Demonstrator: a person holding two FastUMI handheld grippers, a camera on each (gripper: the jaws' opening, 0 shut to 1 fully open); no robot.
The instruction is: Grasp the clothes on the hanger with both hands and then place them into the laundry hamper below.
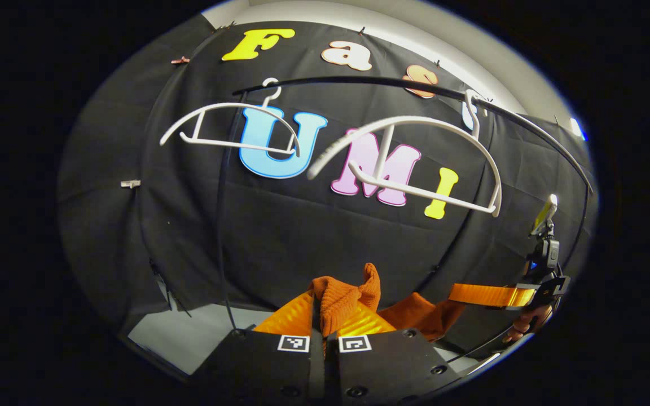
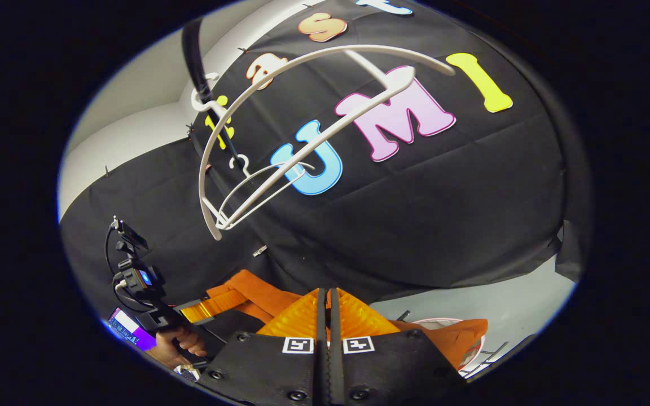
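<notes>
Both tongs (image 1: 324, 330) (image 2: 325, 316) clamping orange garment (image 1: 343, 299), off two bare hangers (image 1: 409, 163), hanging below rail | hamper rim (image 2: 474, 352) peeking low right | risking: thin pinch slipping, cloth draping outside rim, snagging

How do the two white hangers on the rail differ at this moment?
The near hanger looks larger and thicker, with a broad curved shoulder; the far hanger looks smaller and thinner. In the left gripper view the near hanger sits tilted, its bar sloping down to the right, while the far hanger hangs closer to level. Both are white, bare of clothes and hooked on the black rail.
</notes>
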